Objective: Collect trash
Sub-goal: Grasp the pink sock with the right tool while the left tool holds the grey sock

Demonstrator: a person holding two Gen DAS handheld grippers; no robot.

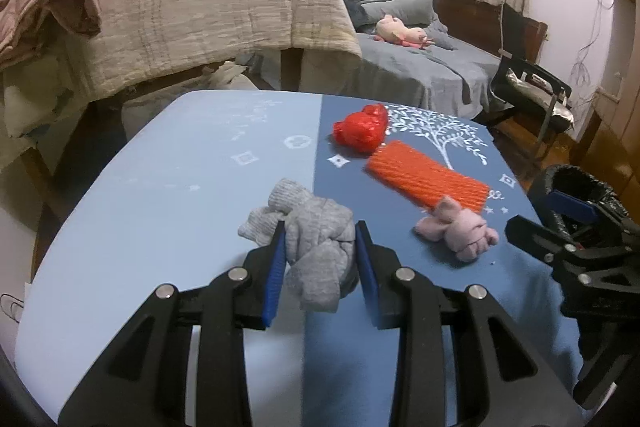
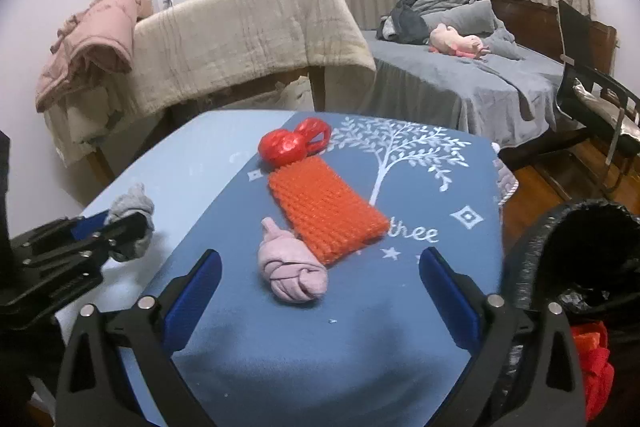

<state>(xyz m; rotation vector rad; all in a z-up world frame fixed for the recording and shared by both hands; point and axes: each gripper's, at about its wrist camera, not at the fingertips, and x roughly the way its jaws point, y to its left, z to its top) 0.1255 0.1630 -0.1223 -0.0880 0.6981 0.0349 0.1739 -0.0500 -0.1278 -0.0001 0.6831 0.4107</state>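
my left gripper (image 1: 320,247) sits with its blue pads either side of the knotted grey sock (image 1: 316,239), touching but not clearly clamped (cannot tell). my right gripper (image 2: 320,279) gapes wide, pink knotted sock (image 2: 292,271) between its fingers on the blue table (image 2: 280,347); orange foam net (image 2: 328,211) at 12 o'clock of it, red bag (image 2: 290,145) beyond, black bin (image 2: 580,247) at 3 o'clock.

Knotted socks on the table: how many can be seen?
2. The grey sock lies between the left gripper's fingers. The pink sock lies beside the orange net, in front of the open right gripper.
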